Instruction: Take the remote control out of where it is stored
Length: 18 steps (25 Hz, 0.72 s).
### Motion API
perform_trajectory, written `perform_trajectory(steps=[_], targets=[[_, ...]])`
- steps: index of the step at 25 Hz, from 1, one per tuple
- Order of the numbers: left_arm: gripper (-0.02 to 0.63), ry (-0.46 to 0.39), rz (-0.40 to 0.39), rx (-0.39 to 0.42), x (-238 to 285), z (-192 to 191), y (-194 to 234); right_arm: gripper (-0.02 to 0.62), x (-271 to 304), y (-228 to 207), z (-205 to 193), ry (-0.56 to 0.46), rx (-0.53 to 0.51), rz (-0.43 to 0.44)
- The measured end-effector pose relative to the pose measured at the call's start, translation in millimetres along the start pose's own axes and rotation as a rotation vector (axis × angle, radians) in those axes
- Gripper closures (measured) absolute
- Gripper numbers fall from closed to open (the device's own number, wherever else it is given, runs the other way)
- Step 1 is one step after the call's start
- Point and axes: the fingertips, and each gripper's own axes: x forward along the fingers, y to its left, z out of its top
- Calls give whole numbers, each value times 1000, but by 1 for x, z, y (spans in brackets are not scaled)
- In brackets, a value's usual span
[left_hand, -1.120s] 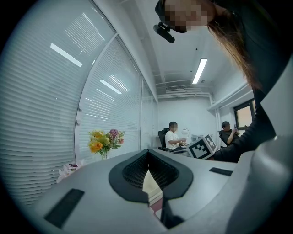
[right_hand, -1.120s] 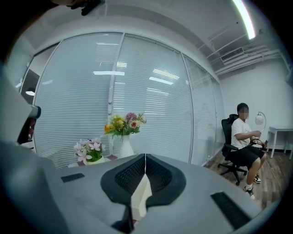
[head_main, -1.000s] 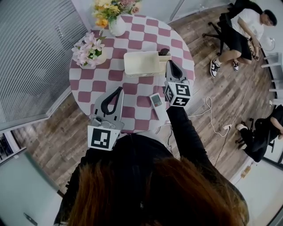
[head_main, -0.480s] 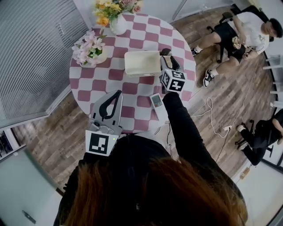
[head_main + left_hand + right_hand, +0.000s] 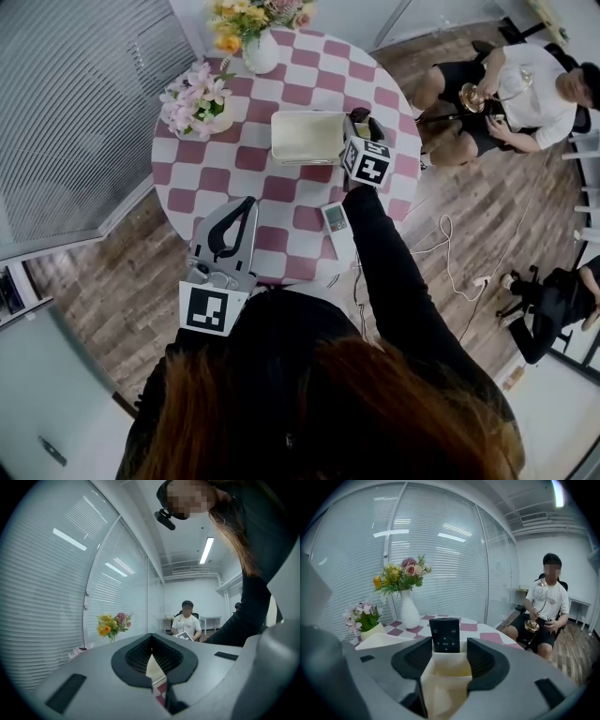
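Observation:
A black remote [image 5: 444, 634] stands upright in the end pocket of a cream storage box [image 5: 305, 138] on the round checkered table [image 5: 281, 192]. My right gripper [image 5: 450, 651] is at that pocket [image 5: 446, 679]. Its jaws are opening and straddle the pocket's walls, with the remote just beyond the pads and not pressed. In the head view the right gripper [image 5: 361, 127] covers the box's right end. My left gripper [image 5: 247, 202] hovers over the table's near edge, apart from the box. Its jaws [image 5: 152, 639] are shut on nothing.
A white remote [image 5: 335, 217] lies flat on the table near my right arm. A white vase of flowers [image 5: 260, 49] and a pot of pink flowers [image 5: 195, 101] stand at the far left. A person [image 5: 525, 89] sits right of the table. A cable [image 5: 450, 248] trails on the floor.
My right gripper has moved away from me, from beside the white remote to the box's right end, and its jaws have spread from shut. The left gripper has hardly moved.

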Motion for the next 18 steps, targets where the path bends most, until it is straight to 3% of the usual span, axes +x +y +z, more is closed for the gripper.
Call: perform_trajectory(steps=[7, 13, 18], targets=[[597, 4, 18, -1, -2, -2, 4, 362, 5, 3, 1, 9, -10, -2], [597, 3, 23, -2, -2, -2, 4, 405, 6, 2, 1, 10, 4, -3], [597, 2, 29, -3, -3, -3, 4, 408, -3, 1, 13, -52, -30, 8]])
